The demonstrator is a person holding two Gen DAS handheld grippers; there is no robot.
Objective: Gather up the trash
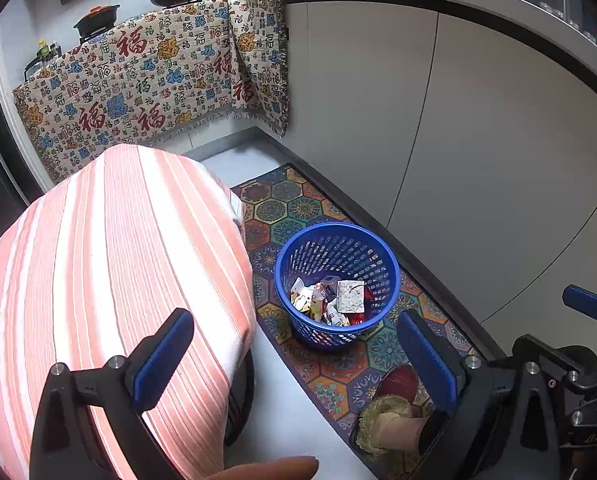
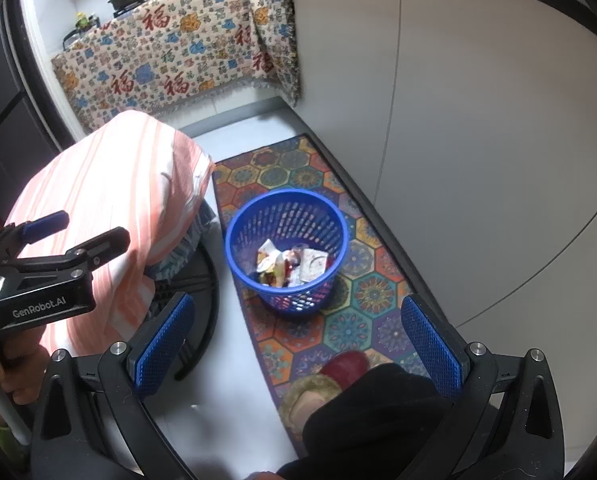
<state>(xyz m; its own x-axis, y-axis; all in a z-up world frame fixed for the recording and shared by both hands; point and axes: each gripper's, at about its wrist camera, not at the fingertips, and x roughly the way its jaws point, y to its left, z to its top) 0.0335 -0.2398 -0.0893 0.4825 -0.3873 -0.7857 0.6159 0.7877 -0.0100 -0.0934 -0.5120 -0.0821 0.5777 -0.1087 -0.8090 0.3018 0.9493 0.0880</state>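
Note:
A blue mesh waste basket (image 1: 290, 280) stands on a patterned floor mat; it also shows in the right wrist view (image 2: 238, 256). Several crumpled wrappers and a small white carton (image 1: 350, 296) lie in its bottom, seen too in the right wrist view (image 2: 294, 264). My left gripper (image 1: 298, 360) is open and empty, held above and in front of the basket. My right gripper (image 2: 298, 344) is open and empty, also above the basket's near side. The left gripper's body (image 2: 38, 280) shows at the left of the right wrist view.
A table under a pink striped cloth (image 1: 110, 272) stands left of the basket. White cabinet doors (image 1: 458, 140) run along the right. A patterned cloth (image 1: 146, 80) hangs under a stove with pans. A person's slippered foot (image 1: 390, 408) rests on the colourful mat (image 1: 298, 204).

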